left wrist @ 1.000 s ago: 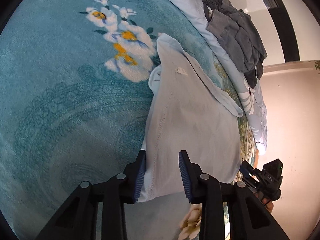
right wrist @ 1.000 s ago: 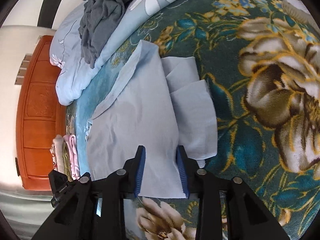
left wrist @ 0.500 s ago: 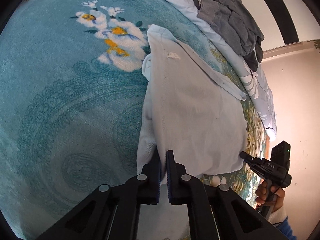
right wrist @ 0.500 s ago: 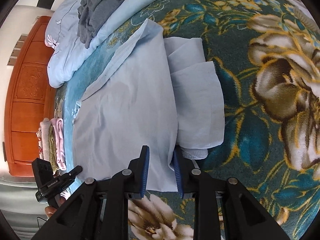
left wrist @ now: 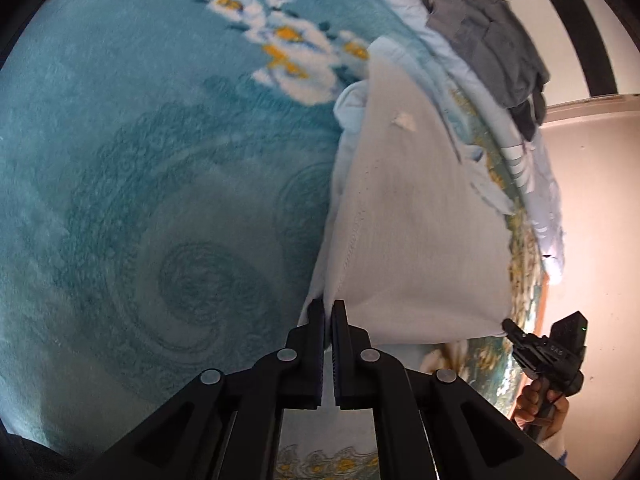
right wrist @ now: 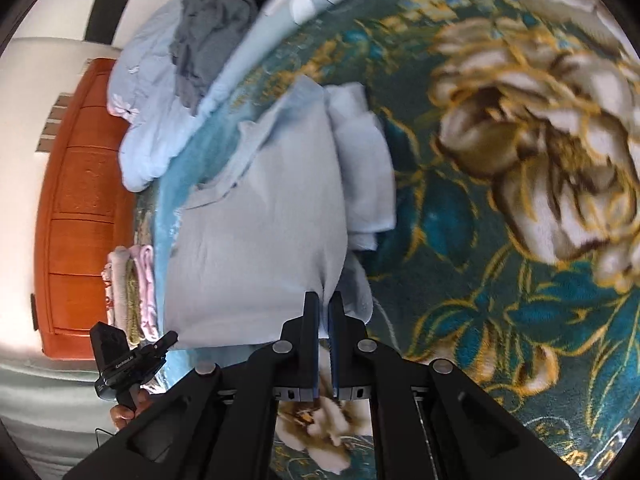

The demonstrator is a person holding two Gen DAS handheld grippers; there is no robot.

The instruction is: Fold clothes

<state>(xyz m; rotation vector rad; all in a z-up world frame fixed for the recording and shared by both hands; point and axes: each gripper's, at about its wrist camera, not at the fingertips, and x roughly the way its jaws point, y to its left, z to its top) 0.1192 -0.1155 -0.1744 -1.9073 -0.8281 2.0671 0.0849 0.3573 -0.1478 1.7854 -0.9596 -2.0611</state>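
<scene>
Gripping a pale blue garment point(left wrist: 420, 240) by its near hem, the left gripper point(left wrist: 328, 312) and right gripper point(right wrist: 323, 304) each pinch one bottom corner, jaws closed almost fully on thin cloth. The garment lies partly folded on a teal floral blanket point(left wrist: 140, 160) covering the bed, its far end toward a rumpled light quilt point(right wrist: 152, 120) and a grey clothes pile point(left wrist: 488, 36) near the bed's far edge. It looks light, limp and thin, likely to sag and slip, so corner holds on the stitched hem seem wisest. A folded stack point(right wrist: 132, 292) sits at the bed's side edge.
</scene>
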